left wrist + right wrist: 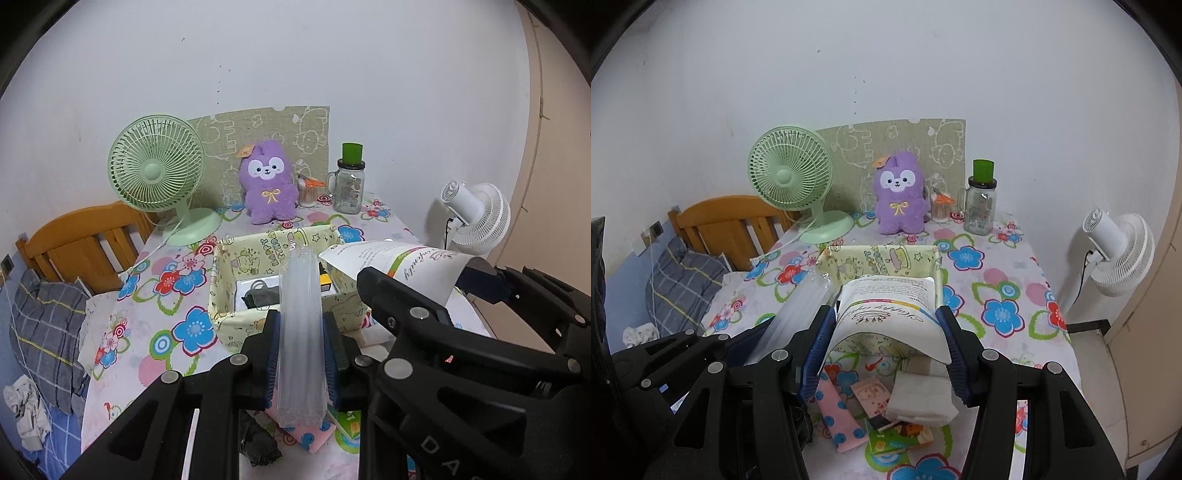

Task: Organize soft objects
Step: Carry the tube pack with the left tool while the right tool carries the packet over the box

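While both tools hang above the near end of the worktop point(1004, 258), the fabric box point(846, 267) lies straight ahead of them and lower, its open mouth facing up; I judge the coming move turns on that drop forward and down into it.

The left tool point(301, 354) is clamped tight on a clear plastic packet point(299, 314), thin and ridged, whose long axis runs along the fingers and points toward the box. The right tool point(886, 343) stands part open, its pads pressing the two sides of a white printed pack point(886, 314), which bows up into an arch between them; its long axis also runs forward to the box. In the right wrist view the pack's far edge already overlaps the box's near wall, so the right hand looks a little nearer, though the two sit side by side and the difference is small.

The box already holds something dark on a pale card, plus a yellow-edged item; I cannot tell what they are.

Counted: two tools, one clear packet, one white pack, one box. On the worktop below the tools lie one folded white cloth point(921, 397), one pink spotted strip point(836, 417), and some small flat cards, perhaps three. At the far end stand one purple plush point(899, 195), one green fan point(792, 177), one jar point(980, 206) and one small cup of sticks. A white fan point(1119, 251) stands off the worktop to the right.
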### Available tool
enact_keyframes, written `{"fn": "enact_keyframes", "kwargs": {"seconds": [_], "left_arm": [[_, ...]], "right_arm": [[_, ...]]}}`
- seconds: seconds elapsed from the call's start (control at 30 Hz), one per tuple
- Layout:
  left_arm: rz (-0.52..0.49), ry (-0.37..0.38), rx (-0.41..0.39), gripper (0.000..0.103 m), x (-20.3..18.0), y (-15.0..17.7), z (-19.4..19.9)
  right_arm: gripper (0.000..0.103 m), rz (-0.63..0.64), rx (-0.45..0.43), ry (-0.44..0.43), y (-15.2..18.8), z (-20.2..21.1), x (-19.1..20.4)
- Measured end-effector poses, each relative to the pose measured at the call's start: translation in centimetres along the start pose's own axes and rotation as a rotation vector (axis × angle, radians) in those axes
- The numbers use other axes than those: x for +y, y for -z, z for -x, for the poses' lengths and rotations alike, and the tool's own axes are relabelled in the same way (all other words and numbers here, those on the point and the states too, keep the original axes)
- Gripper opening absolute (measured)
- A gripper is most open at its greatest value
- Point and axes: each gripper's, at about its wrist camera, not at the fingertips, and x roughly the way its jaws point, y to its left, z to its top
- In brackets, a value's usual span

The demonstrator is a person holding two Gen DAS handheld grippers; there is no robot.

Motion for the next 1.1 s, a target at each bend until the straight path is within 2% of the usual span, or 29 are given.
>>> {"fn": "enact_keyframes", "kwargs": {"seconds": [0.63,1.1], "left_arm": [[0.003,-0.009,0.005,0.021,1.5,-3.6,-5.4],[0.036,-0.002,0.037,0.025,3.1,-5.2,-10.6]], "right_arm": [[0.06,-0.014,0.022,-0.018,-3.6,-6.4,-1.2],[0.06,-0.049,0.072,-0.006,-4.7,-12.0,-2.1]]}}
